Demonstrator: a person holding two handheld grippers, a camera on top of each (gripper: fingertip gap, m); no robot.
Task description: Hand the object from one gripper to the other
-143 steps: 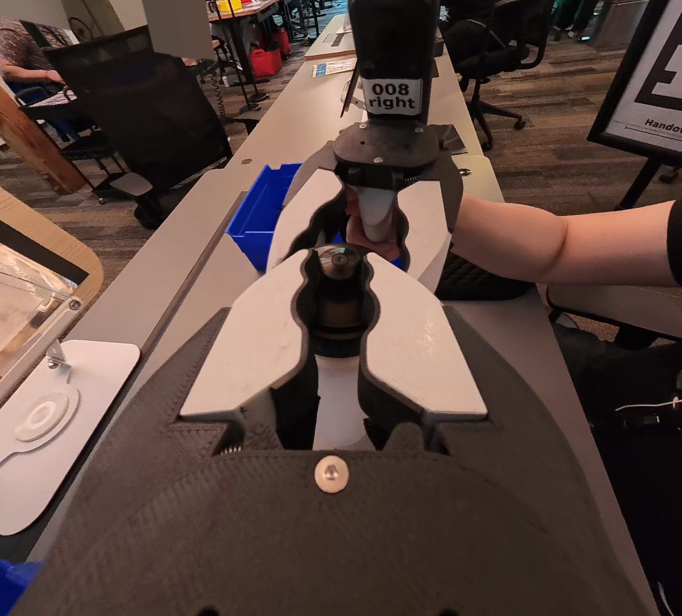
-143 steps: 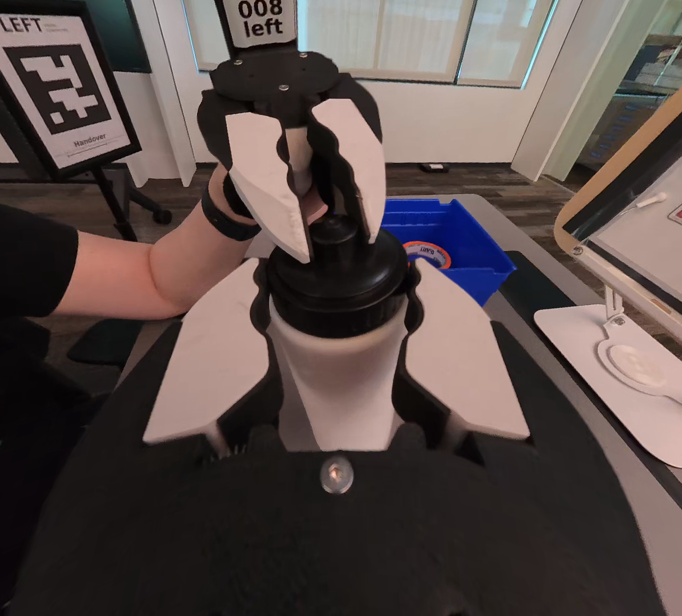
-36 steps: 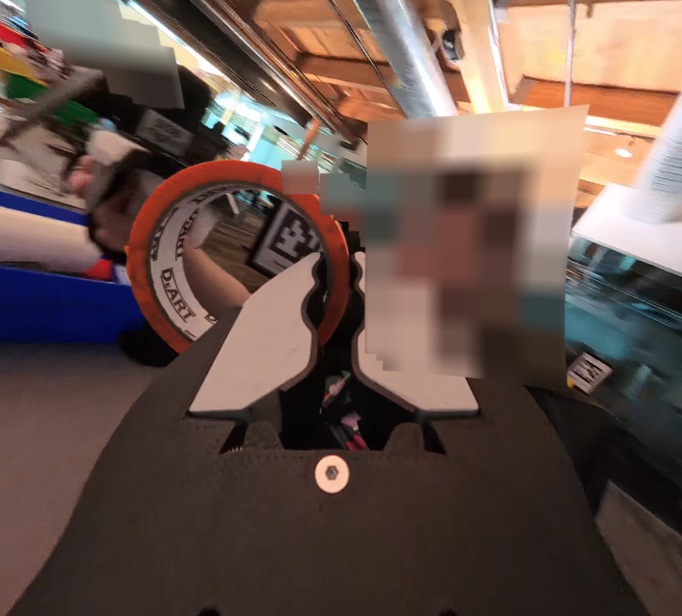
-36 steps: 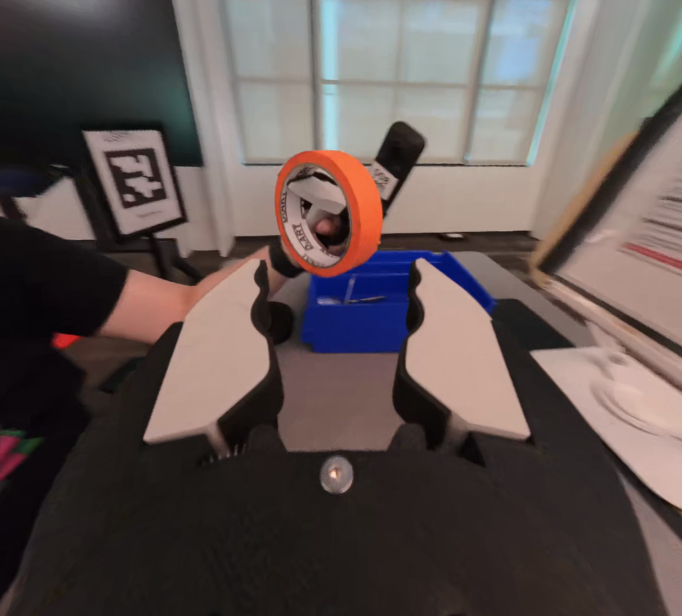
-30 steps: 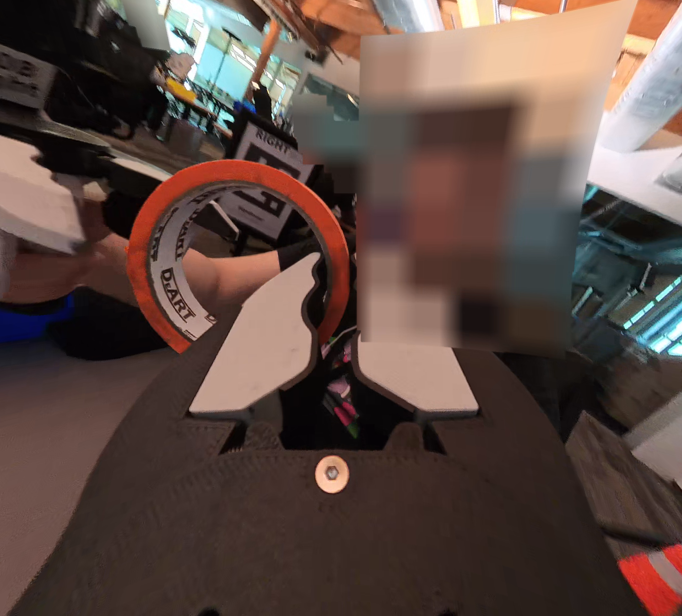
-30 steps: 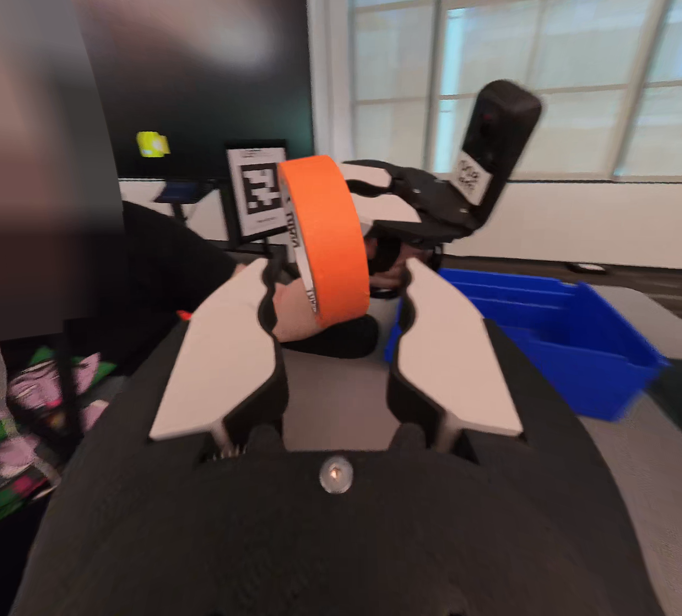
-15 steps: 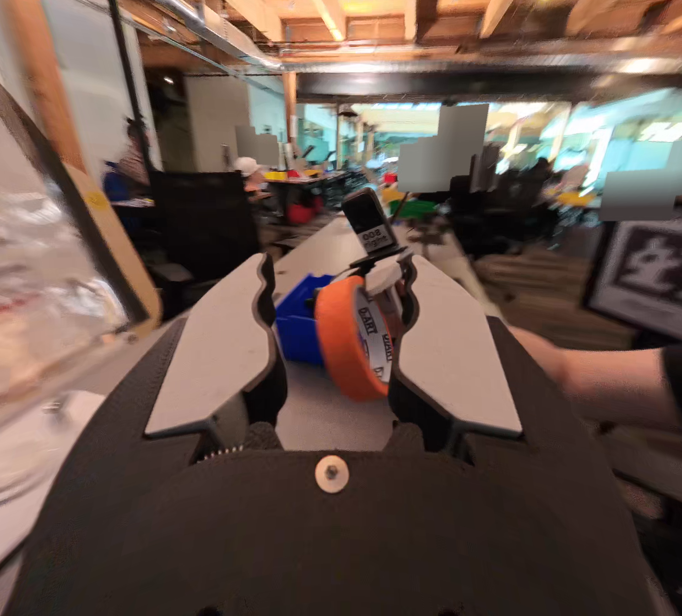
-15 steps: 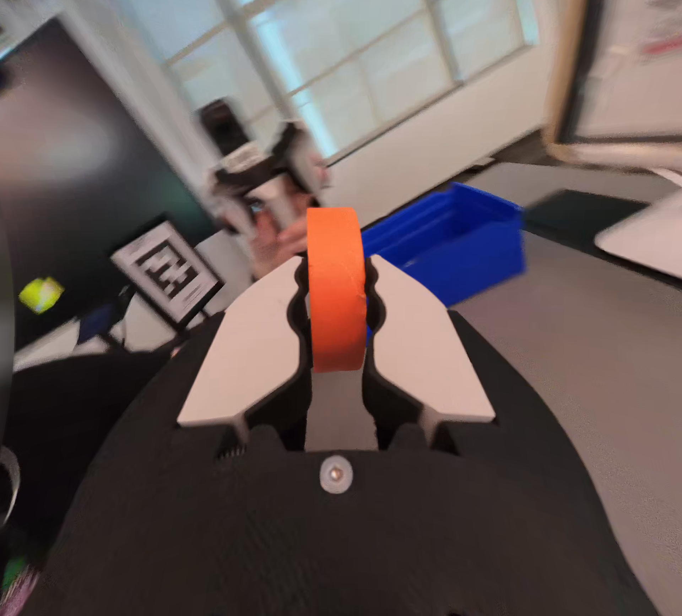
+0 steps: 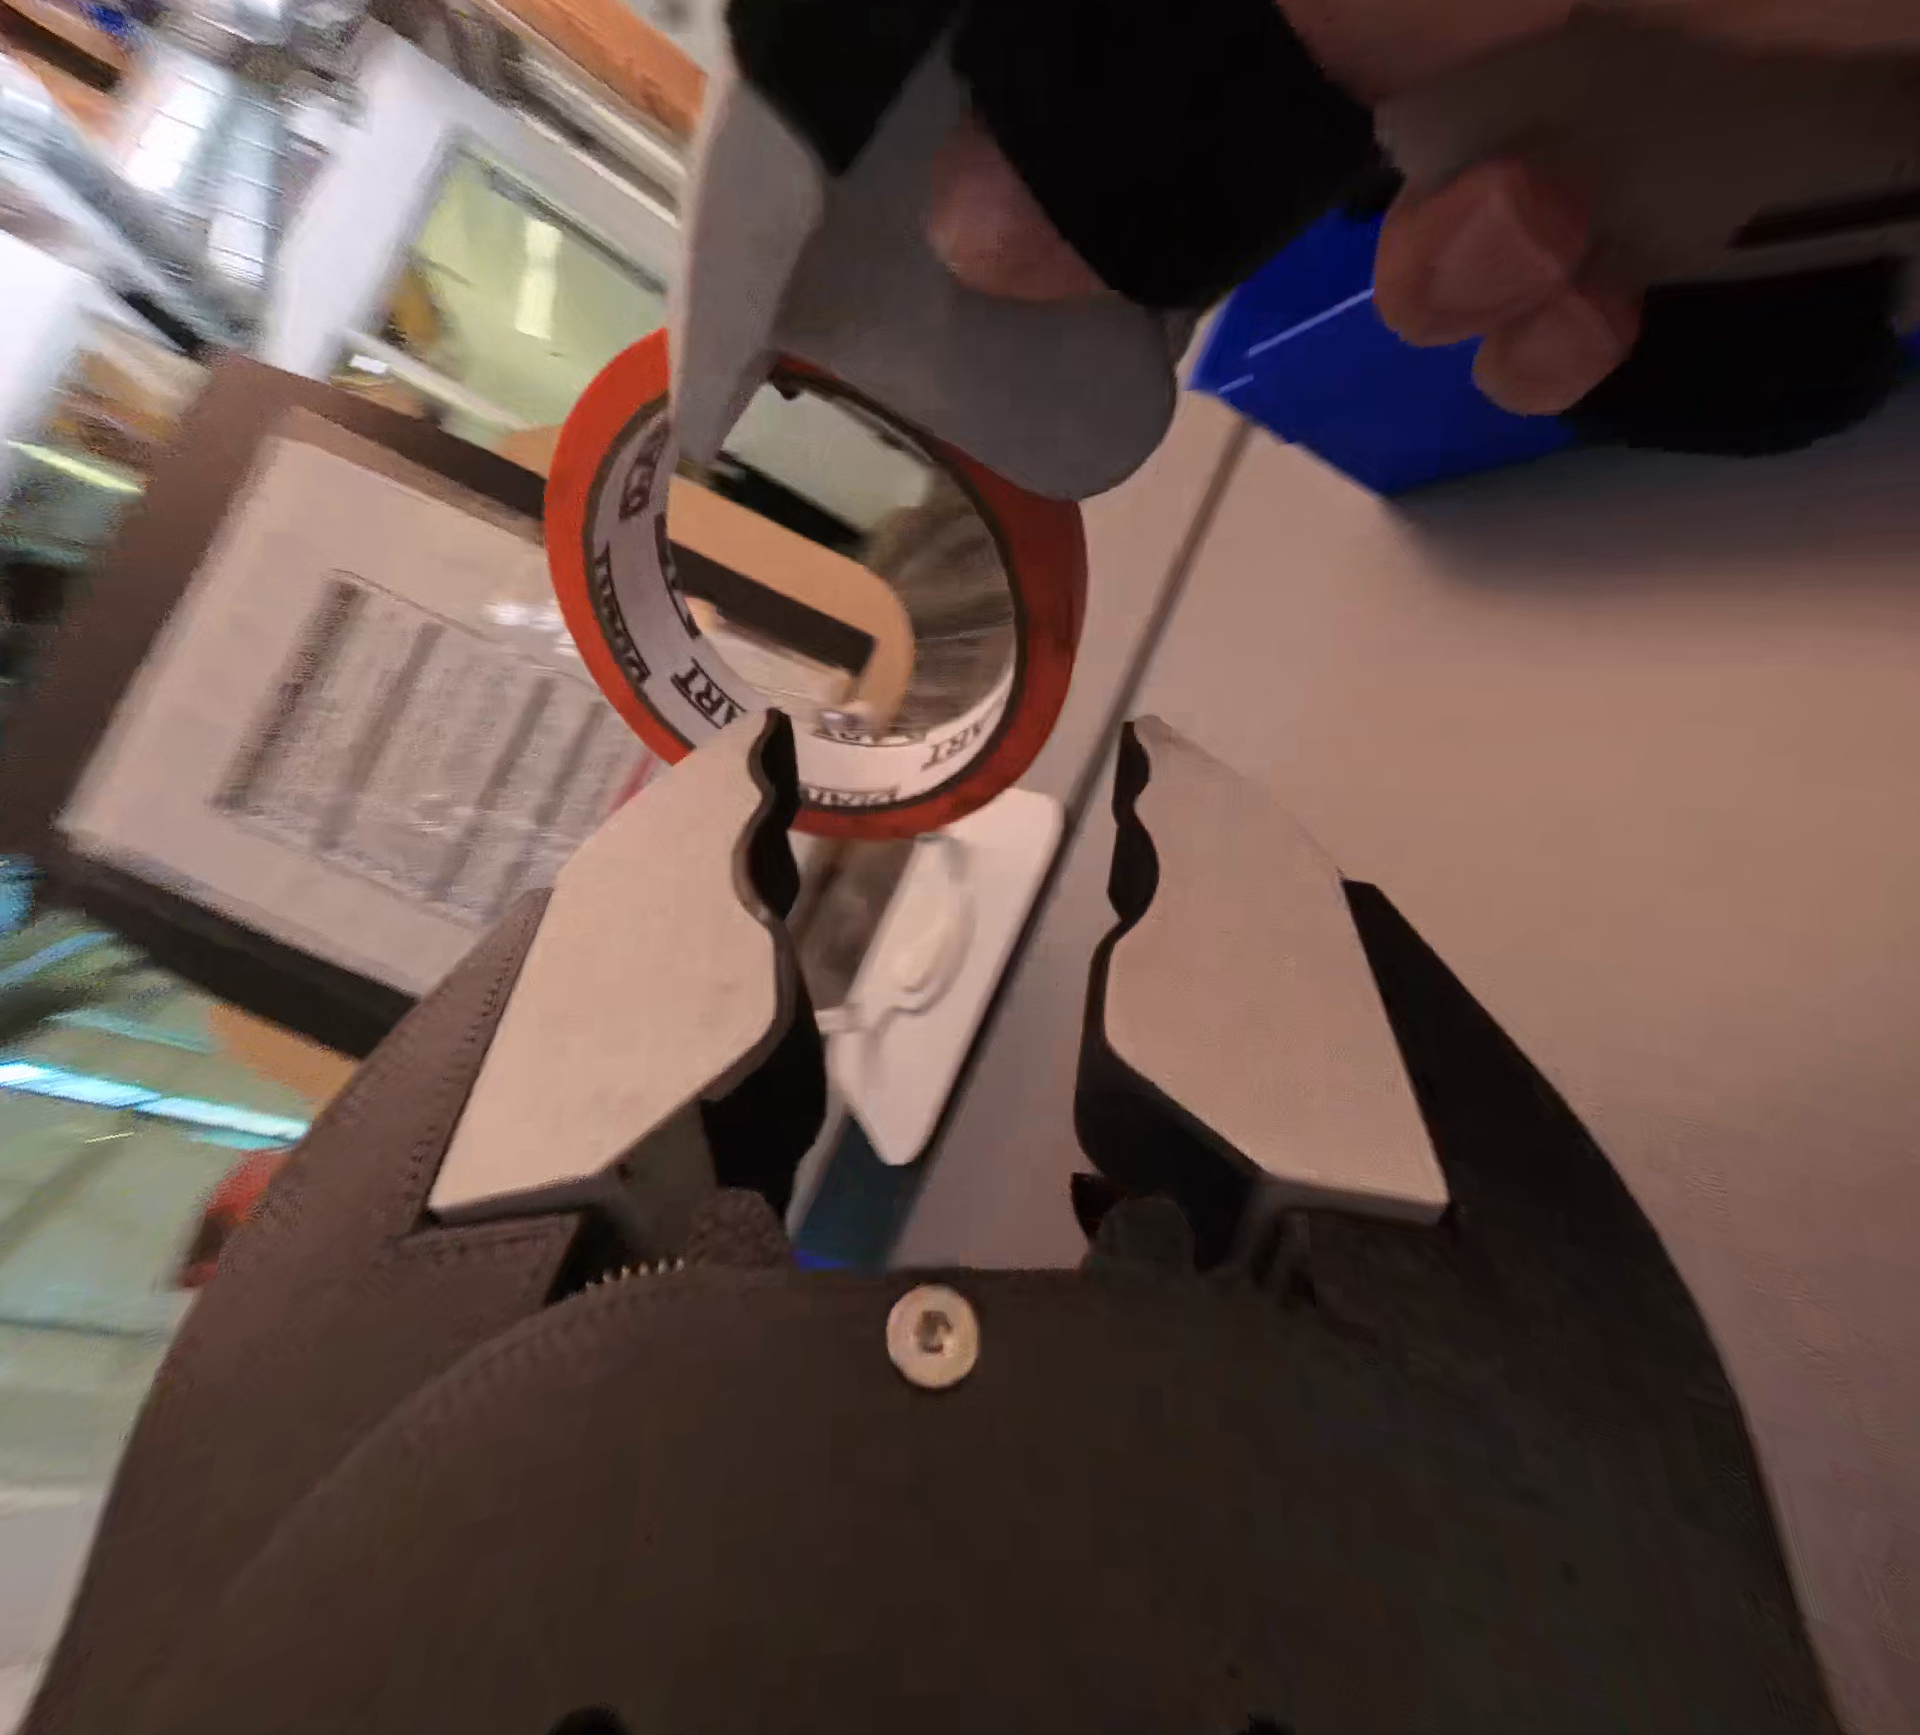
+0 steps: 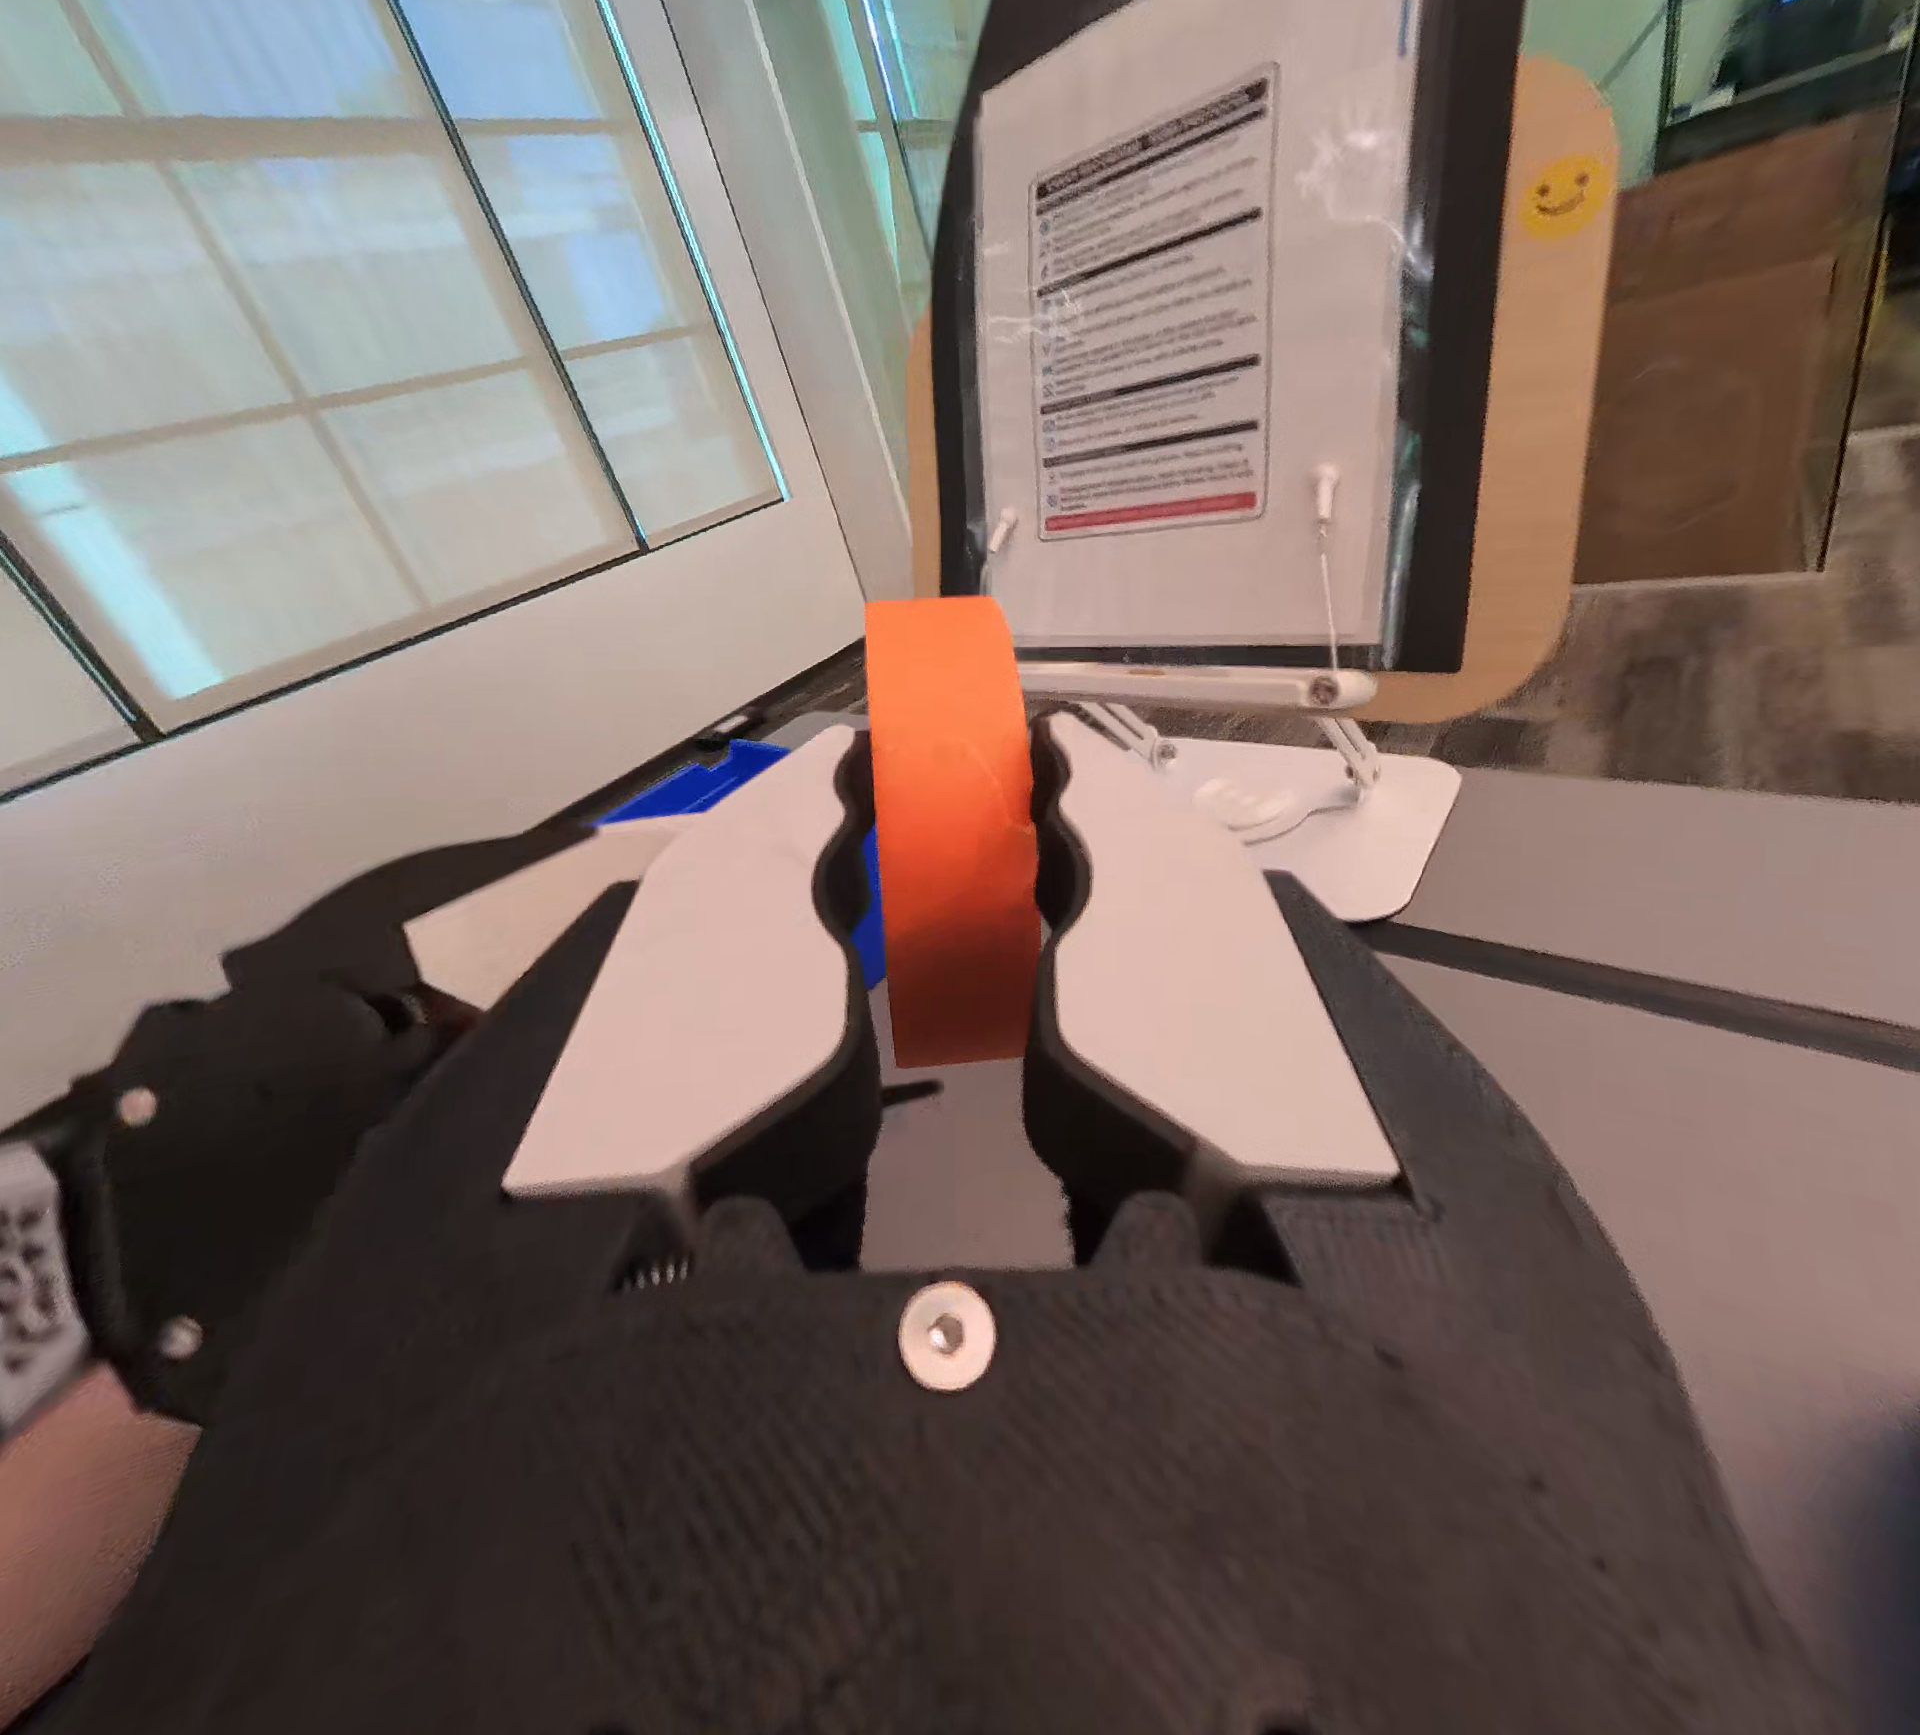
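Note:
An orange tape roll stands on edge between the two white fingers of my right gripper, which is shut on it above the grey table. In the left wrist view the roll hangs from the right gripper, whose fingers clamp its upper rim, one inside the ring. My left gripper is open and empty just below the roll, its left fingertip overlapping the lower rim. I cannot tell if it touches. A hand grips the right gripper's handle.
A blue bin sits on the table behind the grippers, also in the left wrist view. A document stand on a white base stands close ahead. The grey table stretches right. The left gripper's body is at lower left. My hands' fingertips stand some 6 centimeters from each other.
The left gripper, shut on the roll a second ago, is open and has swung under it. The right gripper has closed on the roll and turned toward the document stand.

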